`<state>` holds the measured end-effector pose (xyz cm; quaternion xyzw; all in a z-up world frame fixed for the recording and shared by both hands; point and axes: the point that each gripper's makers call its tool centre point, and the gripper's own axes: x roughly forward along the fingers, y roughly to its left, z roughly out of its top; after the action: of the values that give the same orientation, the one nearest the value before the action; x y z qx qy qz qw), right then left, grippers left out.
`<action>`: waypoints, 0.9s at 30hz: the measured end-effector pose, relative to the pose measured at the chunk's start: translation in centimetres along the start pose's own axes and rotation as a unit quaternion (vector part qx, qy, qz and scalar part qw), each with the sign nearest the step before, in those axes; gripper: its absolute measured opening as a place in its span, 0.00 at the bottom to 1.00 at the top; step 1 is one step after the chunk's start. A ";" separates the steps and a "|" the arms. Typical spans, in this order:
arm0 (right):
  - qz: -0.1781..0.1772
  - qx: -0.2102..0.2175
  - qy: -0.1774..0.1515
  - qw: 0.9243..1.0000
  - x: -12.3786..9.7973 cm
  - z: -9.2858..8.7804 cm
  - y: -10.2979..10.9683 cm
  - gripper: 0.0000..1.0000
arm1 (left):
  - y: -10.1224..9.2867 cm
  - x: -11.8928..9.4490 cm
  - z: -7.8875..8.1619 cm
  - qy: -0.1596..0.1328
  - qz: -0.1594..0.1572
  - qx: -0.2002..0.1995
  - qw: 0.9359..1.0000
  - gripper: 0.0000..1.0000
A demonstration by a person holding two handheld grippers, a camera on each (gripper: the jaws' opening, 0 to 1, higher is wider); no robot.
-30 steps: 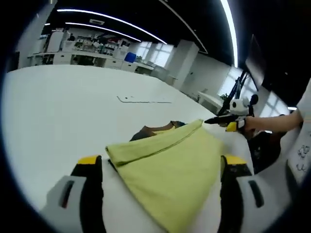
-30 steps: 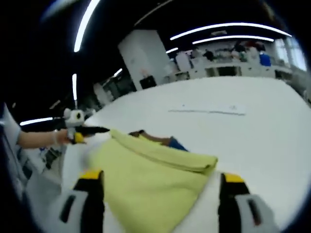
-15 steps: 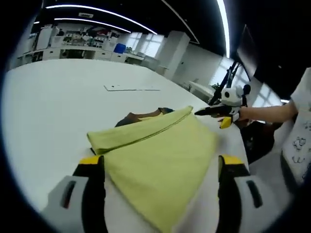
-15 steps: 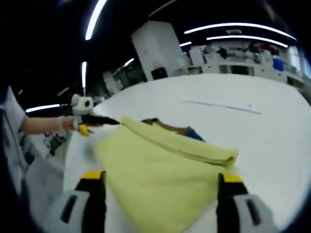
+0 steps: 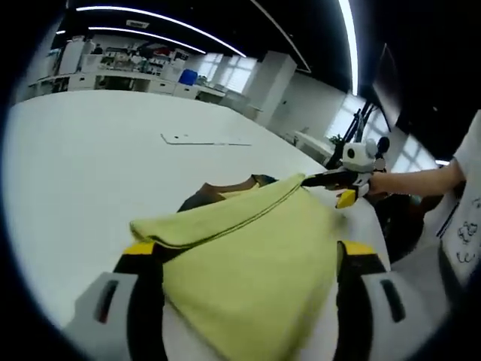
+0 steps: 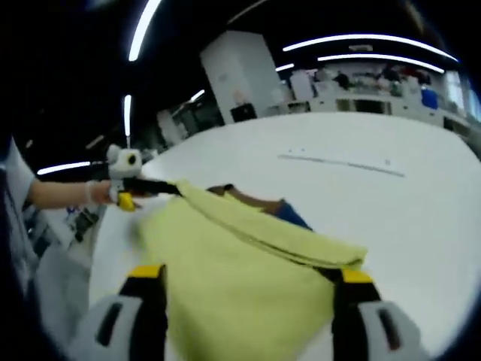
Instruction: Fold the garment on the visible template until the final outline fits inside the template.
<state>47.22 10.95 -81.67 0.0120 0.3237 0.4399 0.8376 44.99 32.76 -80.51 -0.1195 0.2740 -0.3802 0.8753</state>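
My left gripper (image 5: 239, 259) has its jaws spread wide, the yellow-green garment (image 5: 248, 248) lying between them without being pinched. The garment sits folded near the bench (image 5: 83, 165) edge closest to me, a brown and blue layer (image 5: 225, 188) peeking out at its far side. The right gripper (image 6: 240, 286) also has its jaws spread either side of the cloth. In the left gripper view it seems to touch the garment's far corner, though I cannot tell. I'd judge the main risk is the fold slipping open or the outline drifting toward the bench edge. I see no containers here.
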 end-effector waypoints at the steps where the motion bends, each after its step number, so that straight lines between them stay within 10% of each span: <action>1: -0.003 0.001 -0.003 1.000 0.2 0.3 -0.3 0.91 | 0.3 0.3 0.2 0.000 0.002 0.000 1.000 0.93; 27: -0.054 0.014 -0.015 0.998 0.9 1.0 -3.1 0.79 | 1.6 0.3 1.5 -0.003 0.039 -0.001 0.999 0.92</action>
<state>50.40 10.05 -82.30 0.0134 0.3172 0.3892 0.8648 46.99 33.67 -80.10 -0.1110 0.2765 -0.3450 0.8900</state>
